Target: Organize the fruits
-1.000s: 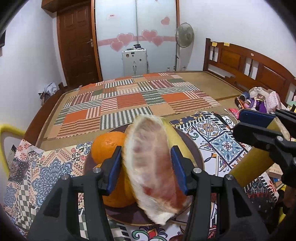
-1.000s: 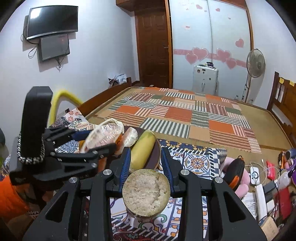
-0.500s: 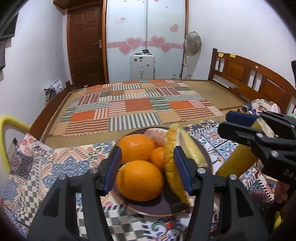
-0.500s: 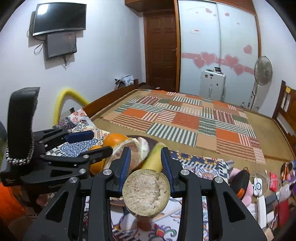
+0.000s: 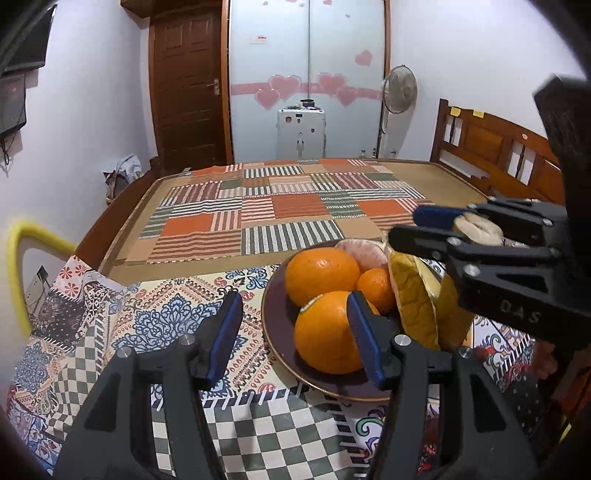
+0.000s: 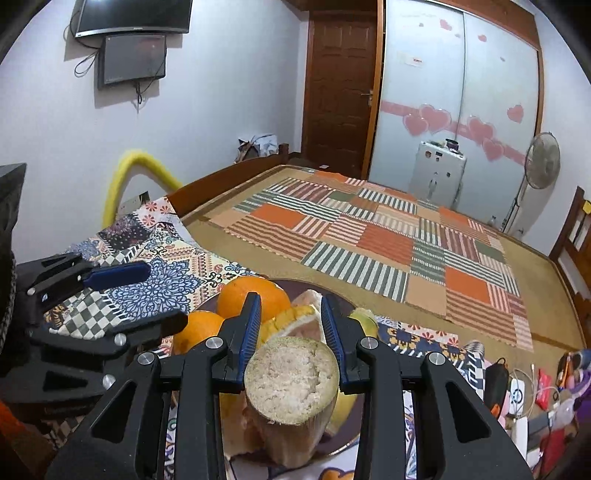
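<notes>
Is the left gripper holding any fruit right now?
No, the left gripper is open with nothing between its blue pads, hovering in front of the plate of oranges.

Bedroom surroundings as seen from my two wrist cameras.

Before me lies a patterned cloth at the near end of a bed topped with a striped patchwork mat. I see a wooden headboard on the right, a brown door beside frosted sliding panels with pink heart stickers, a small white appliance in front of them, and a standing fan. A television hangs on the left wall; a yellow padded tube curves below it. Assorted clutter sits at far right.
</notes>
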The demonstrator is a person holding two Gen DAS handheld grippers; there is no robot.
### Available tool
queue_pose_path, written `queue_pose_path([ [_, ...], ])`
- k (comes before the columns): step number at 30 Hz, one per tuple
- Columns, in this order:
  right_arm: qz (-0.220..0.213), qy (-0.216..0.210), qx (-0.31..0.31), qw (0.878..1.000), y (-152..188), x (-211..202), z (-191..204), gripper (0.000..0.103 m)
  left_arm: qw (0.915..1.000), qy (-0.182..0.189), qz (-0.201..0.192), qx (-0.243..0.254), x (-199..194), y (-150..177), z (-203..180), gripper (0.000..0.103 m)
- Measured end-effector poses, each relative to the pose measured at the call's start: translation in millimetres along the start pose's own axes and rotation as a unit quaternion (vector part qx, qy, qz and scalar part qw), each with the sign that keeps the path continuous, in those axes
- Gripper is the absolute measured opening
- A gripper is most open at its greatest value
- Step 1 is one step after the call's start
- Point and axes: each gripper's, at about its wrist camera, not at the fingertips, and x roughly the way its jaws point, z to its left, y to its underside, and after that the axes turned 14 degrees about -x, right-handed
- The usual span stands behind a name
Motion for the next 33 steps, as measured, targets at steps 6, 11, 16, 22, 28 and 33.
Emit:
queue_pose_path([
  [6, 0.024, -0.016, -0.003, 1.0, -7, 7, -3, 0.046, 1.0, 0.004, 0.007, -0.004, 3, 5, 0, 0.058],
  [11, 0.004, -0.005, 0.002, 1.0, -6, -9, -8, 0.064, 1.0, 0.002, 0.008, -0.005, 3, 6, 0, 0.058],
  [16, -0.007, 0.001, 0.018, 1.0, 4, -28, -12, 0.064, 0.9999, 0.002, 0.008, -0.006, -3, 7, -2, 0.058],
  [22, -0.005, 0.011, 0.041, 0.999, 31, -55, -11, 0.064, 0.9999, 0.003, 0.01, -0.005, -21, 14, -10, 0.058],
  [28, 0.027, 0.011, 0.05, 0.998, 64, -63, -7, 0.064, 0.9998, 0.007, 0.019, 0.0, -35, 30, -18, 0.065],
  [33, 0.073, 0.002, 0.075, 0.994, 94, -46, -7, 0.064, 0.999, 0.003, 0.045, -0.003, -33, 48, -19, 0.066],
])
